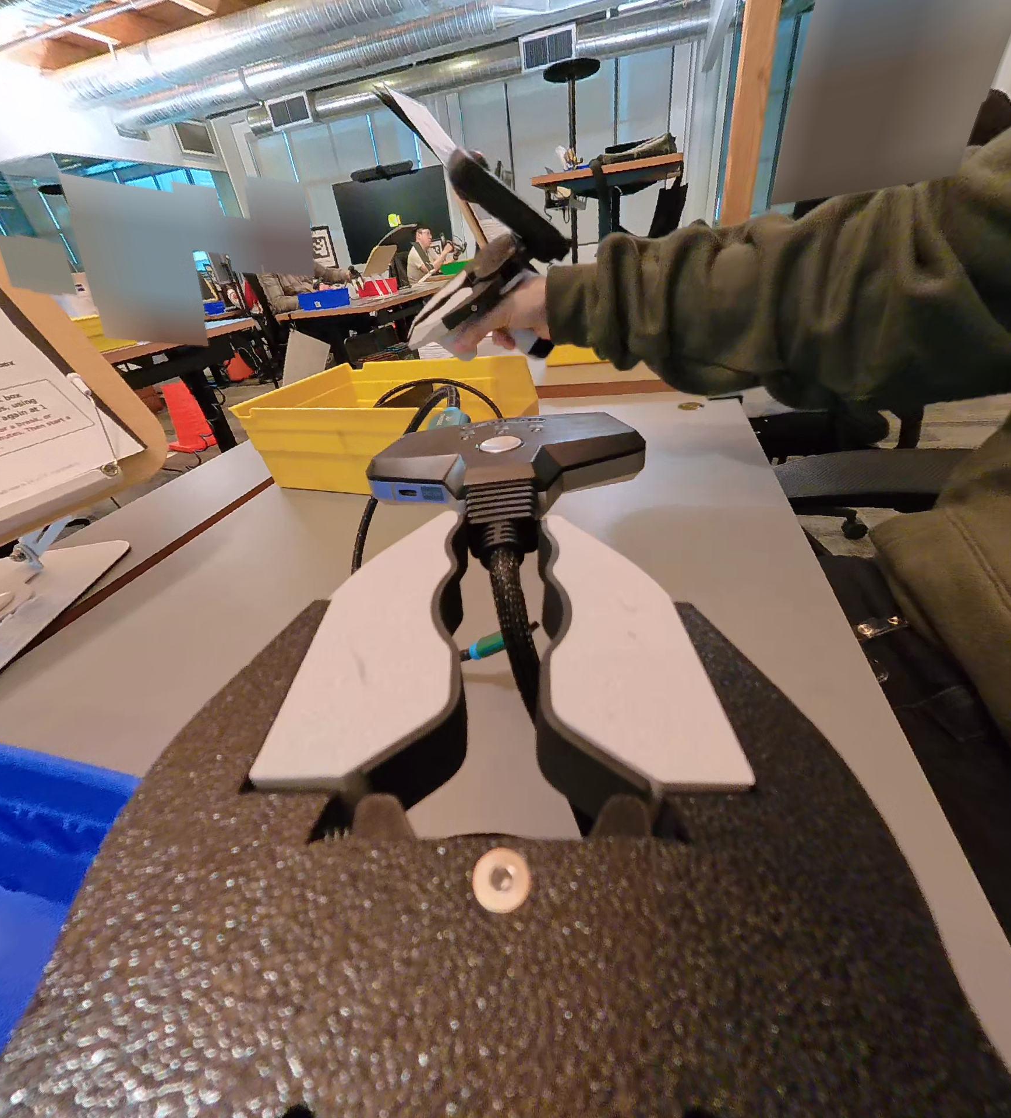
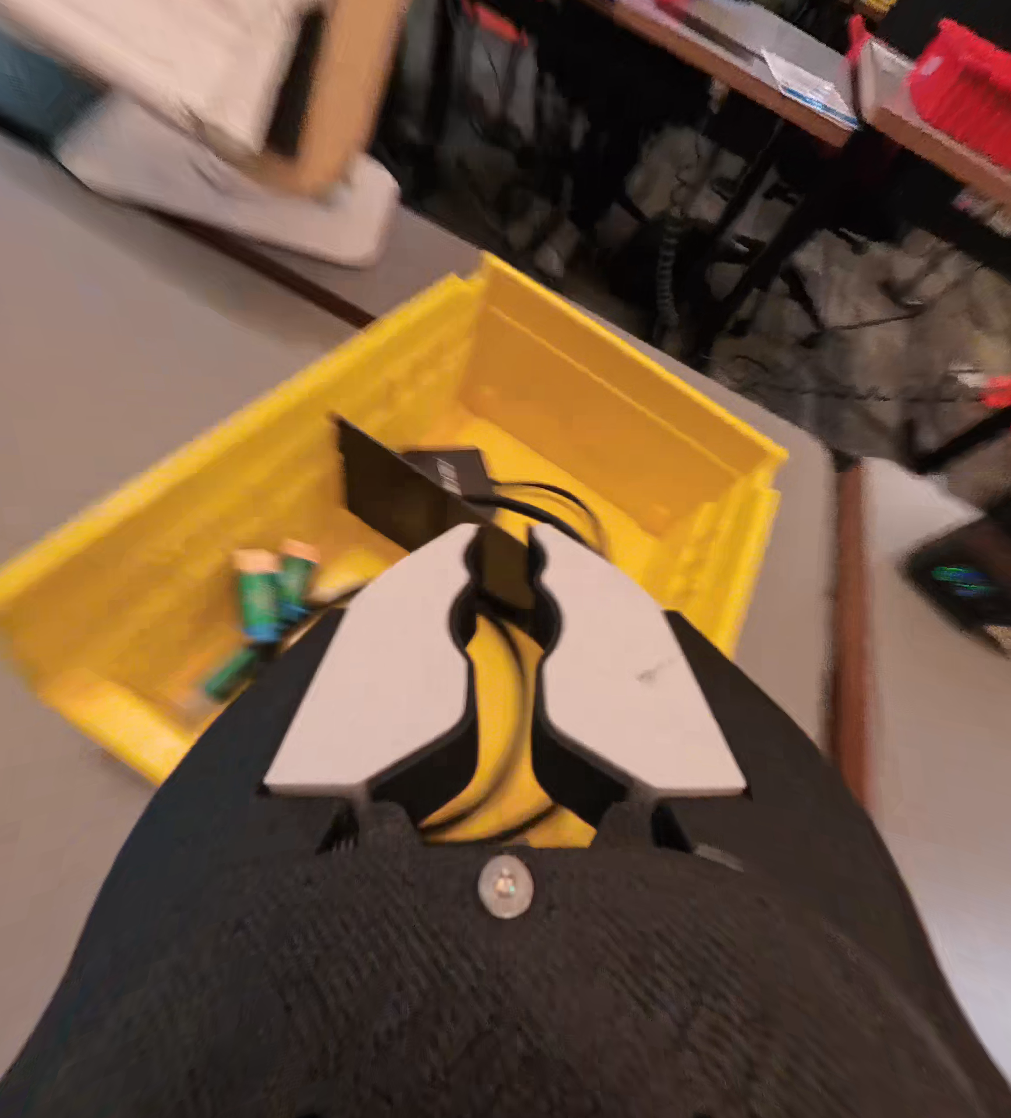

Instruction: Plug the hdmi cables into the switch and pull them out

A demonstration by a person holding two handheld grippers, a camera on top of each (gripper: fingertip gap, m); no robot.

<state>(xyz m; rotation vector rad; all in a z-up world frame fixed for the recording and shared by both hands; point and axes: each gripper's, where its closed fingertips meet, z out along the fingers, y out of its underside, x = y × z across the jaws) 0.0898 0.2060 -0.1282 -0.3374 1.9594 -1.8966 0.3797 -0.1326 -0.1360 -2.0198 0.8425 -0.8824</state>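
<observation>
My left gripper (image 1: 502,529) is shut on the ribbed collar where a thick braided cable (image 1: 512,617) leaves the black HDMI switch (image 1: 509,451). It holds the switch above the grey table (image 1: 672,544). A teal-green HDMI plug (image 1: 448,417) sits at the switch's far side. Another green plug (image 1: 485,644) lies on the table under the fingers. My right gripper (image 2: 503,547) is shut on a small black plug (image 2: 504,572) with thin black cable, and a black boxy piece (image 2: 406,484) lies beyond it, over the yellow bin (image 2: 551,387). This view is blurred. Green plugs (image 2: 267,593) lie in the bin.
The yellow bin (image 1: 309,423) stands behind the switch. A blue bin (image 1: 13,859) is at the near left. A clipboard stand with paper (image 1: 19,423) is at the left. A person's olive sleeve (image 1: 793,302) and the right gripper (image 1: 448,314) are raised at the right, near the table's right edge.
</observation>
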